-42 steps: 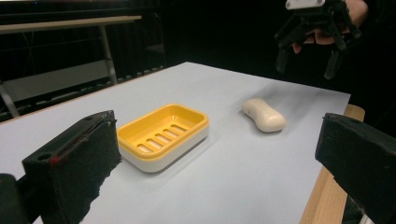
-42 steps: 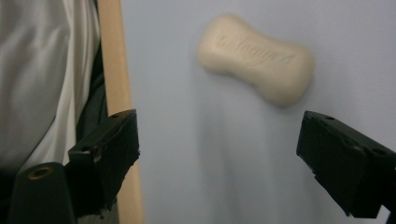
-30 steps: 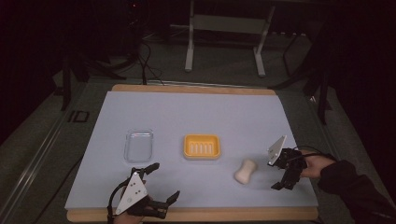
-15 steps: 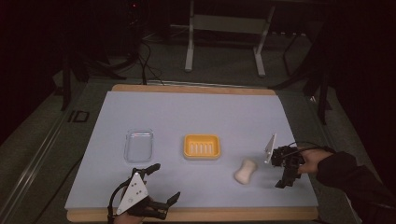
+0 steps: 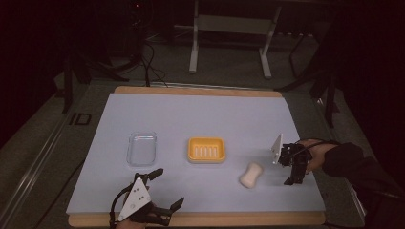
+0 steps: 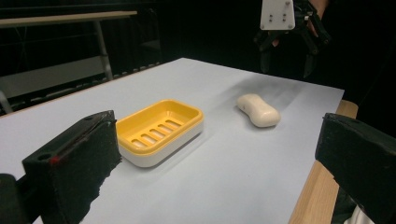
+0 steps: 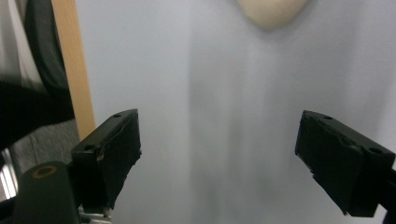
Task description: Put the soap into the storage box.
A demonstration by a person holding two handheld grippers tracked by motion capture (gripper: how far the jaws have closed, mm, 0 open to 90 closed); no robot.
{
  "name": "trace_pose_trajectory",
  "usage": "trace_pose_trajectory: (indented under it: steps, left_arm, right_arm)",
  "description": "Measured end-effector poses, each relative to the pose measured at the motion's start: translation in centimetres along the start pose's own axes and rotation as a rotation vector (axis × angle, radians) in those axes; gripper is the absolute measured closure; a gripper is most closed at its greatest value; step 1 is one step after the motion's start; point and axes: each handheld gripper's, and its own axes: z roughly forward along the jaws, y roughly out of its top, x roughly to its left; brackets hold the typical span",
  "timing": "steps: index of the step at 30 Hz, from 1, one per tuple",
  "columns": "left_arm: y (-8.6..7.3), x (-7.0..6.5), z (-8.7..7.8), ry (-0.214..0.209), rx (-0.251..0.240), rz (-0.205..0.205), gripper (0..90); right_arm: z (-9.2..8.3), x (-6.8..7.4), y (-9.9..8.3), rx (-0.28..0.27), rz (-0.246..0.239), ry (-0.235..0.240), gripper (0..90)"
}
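Just left of the right gripper, whose fingers stood spread and empty, lay the cream waisted soap bar on the table; the left gripper also gaped.

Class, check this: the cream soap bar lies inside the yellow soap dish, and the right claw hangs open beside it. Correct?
Not quite. The soap bar lies on the bare table, apart from the yellow soap dish, which is empty; the high view shows this. The right claw does hang open beside it.

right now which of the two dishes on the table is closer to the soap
The yellow soap dish, slotted and opaque, at the middle of the table. It lies just left of the soap, while the clear dish sits farther left, beyond it.
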Motion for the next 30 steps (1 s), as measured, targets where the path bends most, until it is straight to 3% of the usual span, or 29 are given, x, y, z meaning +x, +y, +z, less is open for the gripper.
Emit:
trace_pose_trajectory:
  steps: [7,22,30]
  left_arm:
    - [-0.1,-0.2,-0.6,-0.007,-0.007,-0.021,0.0]
    - [-0.4,-0.6,-1.2,-0.013,-0.002,-0.046,0.0]
    - [-0.5,-0.8,-1.2,-0.005,0.011,-0.047,0.0]
  right_arm:
    - [0.7,-0.5,0.5,0.032,-0.069,-0.033,14.6]
    - [1.2,-1.7,2.5,-0.009,-0.212,-0.053,19.7]
    - [2.1,-2.3,3.8,0.010,-0.263,-0.061,19.8]
